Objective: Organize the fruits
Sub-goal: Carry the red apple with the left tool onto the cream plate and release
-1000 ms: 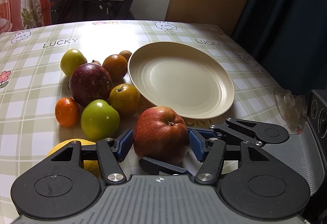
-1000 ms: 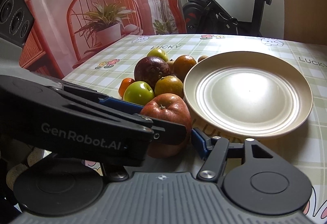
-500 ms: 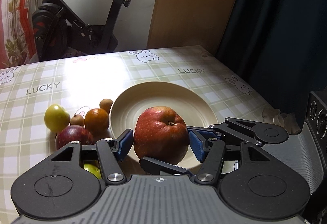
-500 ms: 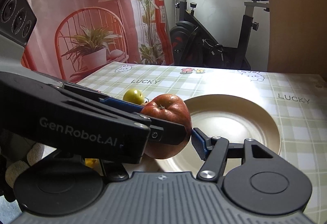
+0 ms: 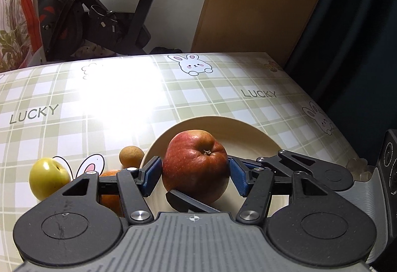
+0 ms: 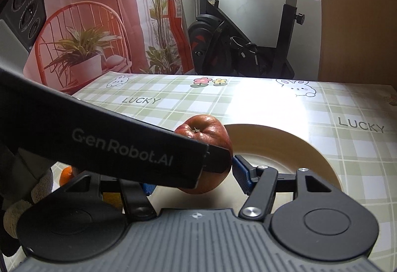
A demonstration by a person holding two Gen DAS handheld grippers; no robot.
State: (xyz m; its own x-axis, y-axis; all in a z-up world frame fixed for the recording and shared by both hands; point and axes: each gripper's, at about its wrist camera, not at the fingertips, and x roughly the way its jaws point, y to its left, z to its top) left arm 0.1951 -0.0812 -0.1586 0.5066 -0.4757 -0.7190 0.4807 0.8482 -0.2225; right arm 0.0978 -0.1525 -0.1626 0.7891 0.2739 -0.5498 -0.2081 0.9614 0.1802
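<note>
- red apple point(image 5: 196, 165) sits between my left gripper point(image 5: 194, 174) pads, stem up, in front of the cream plate point(image 5: 258, 140) — pads look just short of the skin, so I can't tell if it's clamped
- right gripper point(image 6: 196, 181): mostly hidden behind the left tool's body — state unclear
- yellow-green fruit point(image 5: 48, 178), small brown fruit point(image 5: 131, 155) and an orange point(image 5: 109, 197) on the checked tablecloth point(image 5: 99, 108), left of the plate

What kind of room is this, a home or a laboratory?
Most likely a room in a home: an exercise bike stands behind the table, which has a rabbit-printed checked cover, and a printed curtain hangs alongside.
</note>
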